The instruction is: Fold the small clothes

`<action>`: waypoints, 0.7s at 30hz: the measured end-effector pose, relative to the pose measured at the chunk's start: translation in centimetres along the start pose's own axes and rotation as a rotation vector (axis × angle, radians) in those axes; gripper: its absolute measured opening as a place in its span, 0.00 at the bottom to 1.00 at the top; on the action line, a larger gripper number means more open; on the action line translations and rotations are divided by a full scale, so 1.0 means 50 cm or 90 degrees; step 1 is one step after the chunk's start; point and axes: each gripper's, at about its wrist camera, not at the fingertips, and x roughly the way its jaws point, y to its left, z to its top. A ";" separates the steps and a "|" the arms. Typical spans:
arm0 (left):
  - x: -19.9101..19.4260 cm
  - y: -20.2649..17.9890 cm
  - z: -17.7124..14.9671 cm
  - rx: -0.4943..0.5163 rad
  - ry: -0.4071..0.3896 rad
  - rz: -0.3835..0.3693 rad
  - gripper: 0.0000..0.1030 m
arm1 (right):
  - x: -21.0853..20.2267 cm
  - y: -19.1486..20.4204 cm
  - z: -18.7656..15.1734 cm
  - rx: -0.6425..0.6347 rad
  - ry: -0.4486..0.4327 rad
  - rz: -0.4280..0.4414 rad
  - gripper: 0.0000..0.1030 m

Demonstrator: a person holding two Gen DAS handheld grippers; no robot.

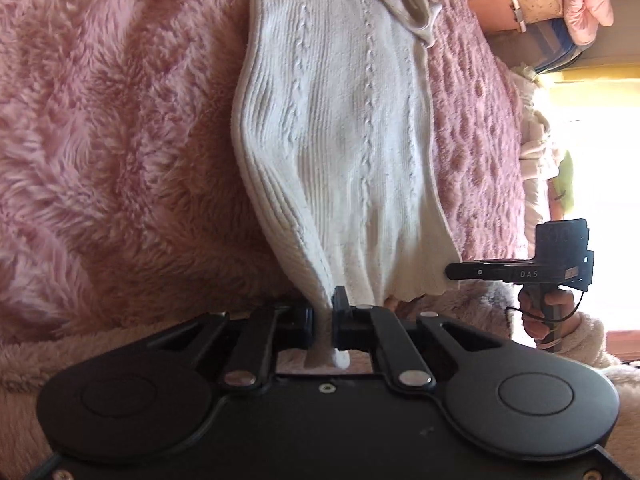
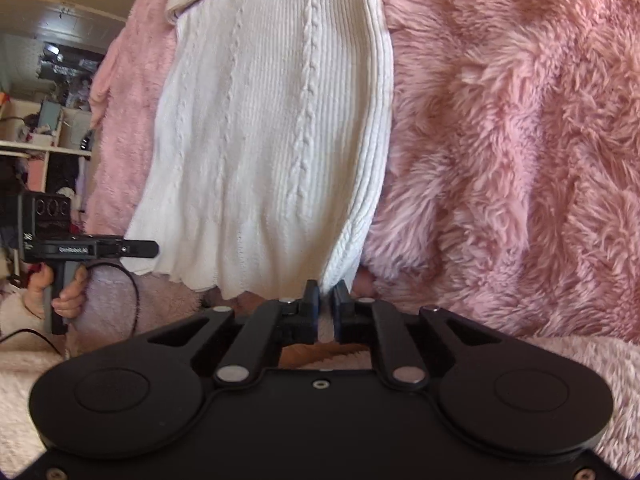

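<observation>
A white cable-knit garment (image 1: pixel 340 128) lies stretched over a fluffy pink blanket (image 1: pixel 112 128); it also shows in the right wrist view (image 2: pixel 272 132). My left gripper (image 1: pixel 323 312) is shut on one bottom corner of the garment, with cloth poking through between its fingers. My right gripper (image 2: pixel 326 296) is shut on the other bottom corner. Each gripper shows in the other's view, pinching the hem: the right gripper (image 1: pixel 452 271) at the right, the left gripper (image 2: pixel 154 249) at the left. The hem is lifted a little off the blanket.
The pink blanket (image 2: pixel 520 140) spreads wide to the outer side of each view. A pink textured cover (image 1: pixel 476 128) lies beside the garment. A bright window (image 1: pixel 600 184) is at the right. Cluttered shelves (image 2: pixel 44 128) stand at the left.
</observation>
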 end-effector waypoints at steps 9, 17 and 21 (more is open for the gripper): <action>-0.087 -0.055 0.106 0.003 -0.143 -0.145 0.05 | -0.088 0.018 0.090 0.067 -0.156 0.183 0.08; -0.155 -0.090 0.322 0.035 -0.256 -0.205 0.05 | -0.154 0.024 0.271 0.078 -0.308 0.276 0.08; -0.177 -0.071 0.437 0.024 -0.289 -0.220 0.05 | -0.166 0.004 0.387 0.099 -0.353 0.301 0.08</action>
